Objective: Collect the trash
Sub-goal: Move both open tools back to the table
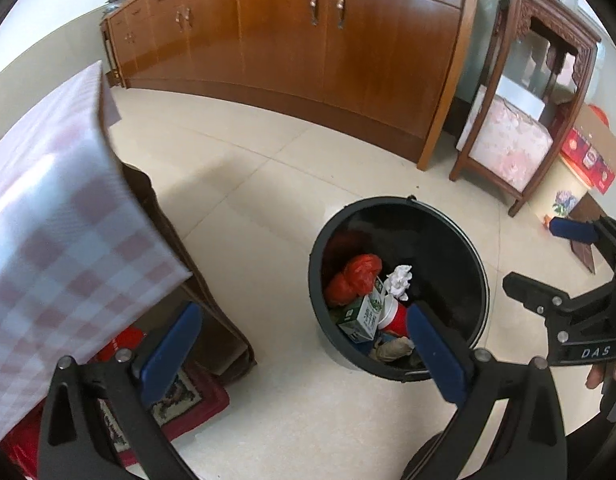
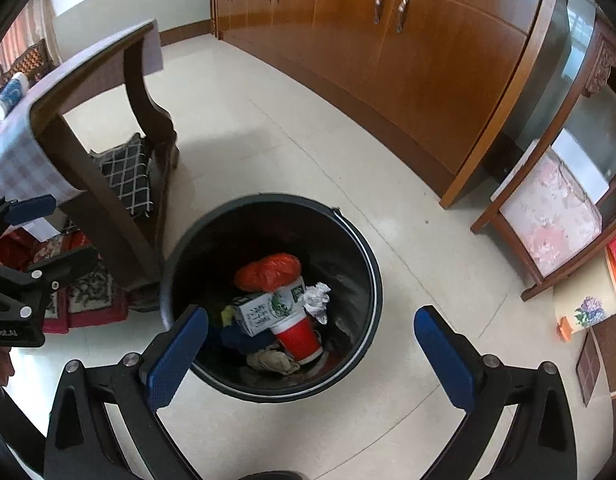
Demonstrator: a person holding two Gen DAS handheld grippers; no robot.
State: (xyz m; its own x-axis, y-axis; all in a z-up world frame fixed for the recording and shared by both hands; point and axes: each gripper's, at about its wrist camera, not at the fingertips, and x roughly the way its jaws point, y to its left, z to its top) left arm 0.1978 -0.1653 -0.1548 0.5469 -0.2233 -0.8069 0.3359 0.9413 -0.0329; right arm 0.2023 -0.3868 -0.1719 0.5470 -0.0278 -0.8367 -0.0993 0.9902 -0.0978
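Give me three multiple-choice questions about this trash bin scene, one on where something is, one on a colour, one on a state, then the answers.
1. Where does the milk carton lie?
A. In the black bin
B. On the floor
C. On the table

2. What colour is the cup in the bin?
A. Blue
B. Red
C. Green

3. How do the right gripper's jaws stand?
A. Clamped on the cup
B. Shut, empty
C. Wide open, empty

Answers: 1 A, the carton rests among the trash inside the bin. 2 B, its wall is red with a white rim. 3 C, the blue pads stand far apart with nothing between them.
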